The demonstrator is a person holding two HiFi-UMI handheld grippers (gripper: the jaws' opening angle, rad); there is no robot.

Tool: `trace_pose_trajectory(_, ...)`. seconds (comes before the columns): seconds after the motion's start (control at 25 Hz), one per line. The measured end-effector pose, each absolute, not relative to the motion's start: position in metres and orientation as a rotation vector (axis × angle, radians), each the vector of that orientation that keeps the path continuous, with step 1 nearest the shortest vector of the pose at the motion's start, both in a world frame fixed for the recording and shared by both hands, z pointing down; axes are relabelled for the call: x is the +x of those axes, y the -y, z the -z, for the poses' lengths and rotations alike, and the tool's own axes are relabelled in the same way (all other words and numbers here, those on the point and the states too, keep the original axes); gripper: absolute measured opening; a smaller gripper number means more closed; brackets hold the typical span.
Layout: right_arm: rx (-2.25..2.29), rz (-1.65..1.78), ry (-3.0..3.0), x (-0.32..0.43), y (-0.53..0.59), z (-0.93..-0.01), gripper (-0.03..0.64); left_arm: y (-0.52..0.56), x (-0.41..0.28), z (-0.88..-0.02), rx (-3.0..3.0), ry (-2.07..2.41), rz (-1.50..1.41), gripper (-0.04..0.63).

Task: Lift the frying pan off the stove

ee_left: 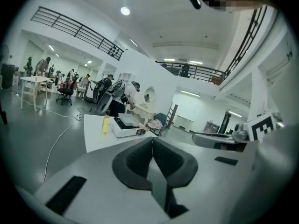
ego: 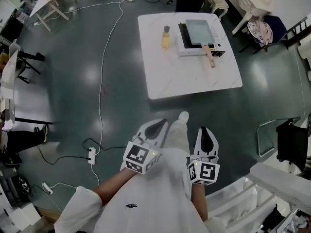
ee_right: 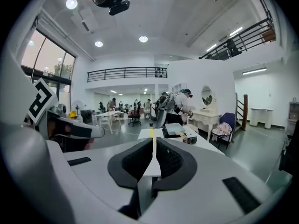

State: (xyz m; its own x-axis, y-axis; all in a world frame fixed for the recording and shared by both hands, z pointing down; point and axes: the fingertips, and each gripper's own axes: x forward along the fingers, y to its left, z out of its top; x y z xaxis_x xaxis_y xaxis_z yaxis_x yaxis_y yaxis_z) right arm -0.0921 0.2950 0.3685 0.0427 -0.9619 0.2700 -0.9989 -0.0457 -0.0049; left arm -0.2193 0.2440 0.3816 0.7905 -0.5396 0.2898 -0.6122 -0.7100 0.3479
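My left gripper (ego: 156, 126) and right gripper (ego: 206, 136) are both clenched, empty; at twelve o'clock the frying pan (ego: 200, 31) sits on the stove (ego: 181, 47), yellow bottle (ego: 165, 38) at its nine

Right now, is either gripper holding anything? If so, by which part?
Nothing is held. The left gripper and right gripper are both shut, with nothing between the jaws. The frying pan sits on the stove, far from both.
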Motion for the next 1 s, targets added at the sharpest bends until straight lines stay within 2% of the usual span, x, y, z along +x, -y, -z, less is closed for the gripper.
trace_pose_trajectory(0.68, 1.949, -0.348, 2.201, 0.087, -0.122, -0.361, 0.0, -0.075, -0.023, -0.374, 2.453, 0.936, -0.233, 0.003)
trace_pose_trajectory(1.0, 1.79, -0.382, 2.322, 0.142, -0.06, -0.368, 0.0, -0.031, 0.022, -0.378, 2.374, 1.043, -0.273, 0.003)
